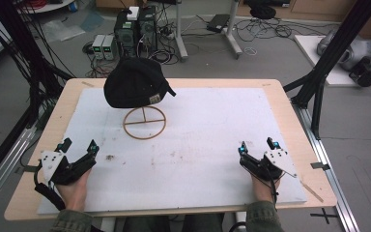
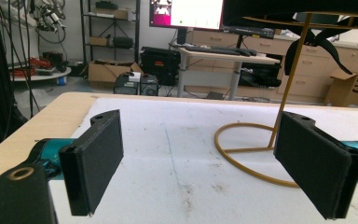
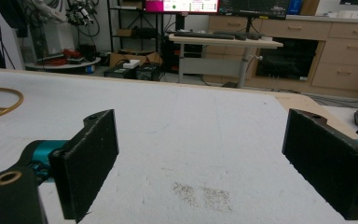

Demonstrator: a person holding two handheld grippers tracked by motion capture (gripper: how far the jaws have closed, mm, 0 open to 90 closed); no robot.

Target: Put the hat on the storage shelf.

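White mat (image 1: 212, 145) on table (image 1: 290, 121); computers (image 1: 135, 29) on floor.

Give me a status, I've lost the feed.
Left tool and right tool open, empty, low on the table. Cap sits on its stand. Nothing between.

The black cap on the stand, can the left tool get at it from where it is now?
Probably yes: the left tool is open, and only bare white mat lies between it and the black cap.
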